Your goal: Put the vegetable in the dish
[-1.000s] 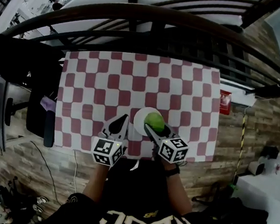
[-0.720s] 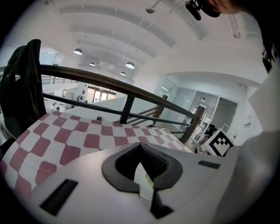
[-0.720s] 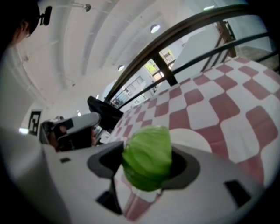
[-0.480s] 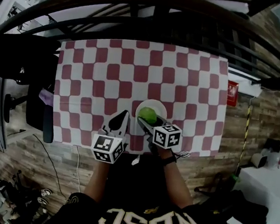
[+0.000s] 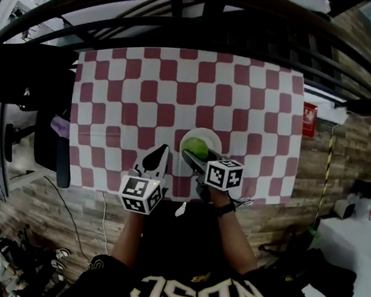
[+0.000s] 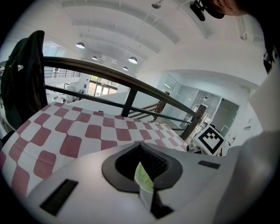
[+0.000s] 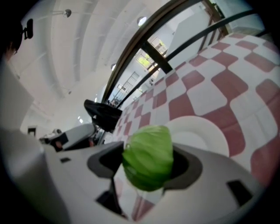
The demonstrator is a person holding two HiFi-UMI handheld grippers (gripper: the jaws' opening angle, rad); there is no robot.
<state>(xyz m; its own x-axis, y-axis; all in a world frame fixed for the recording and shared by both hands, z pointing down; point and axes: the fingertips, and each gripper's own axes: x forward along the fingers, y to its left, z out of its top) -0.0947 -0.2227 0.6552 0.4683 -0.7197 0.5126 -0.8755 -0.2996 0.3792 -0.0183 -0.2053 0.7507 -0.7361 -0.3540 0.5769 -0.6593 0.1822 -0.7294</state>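
A round green leafy vegetable (image 5: 197, 147) is clamped between the jaws of my right gripper (image 5: 194, 153), just over the white dish (image 5: 213, 139) near the front edge of the red-and-white checkered table (image 5: 145, 94). In the right gripper view the vegetable (image 7: 148, 157) fills the gap between the pads, and the dish (image 7: 199, 133) lies right behind it. My left gripper (image 5: 160, 156) hovers a little left of the dish with its jaws together and nothing held. In its own view the left gripper (image 6: 141, 162) shows only a thin slit between the jaws.
A dark curved railing (image 5: 200, 11) runs along the table's far side. A black jacket on a chair (image 6: 24, 78) stands at the table's left end. The table's front edge (image 5: 174, 197) lies close under both grippers.
The right gripper has carried the vegetable slightly left, from the dish's right side to over its middle. The left gripper has stayed about where it was.
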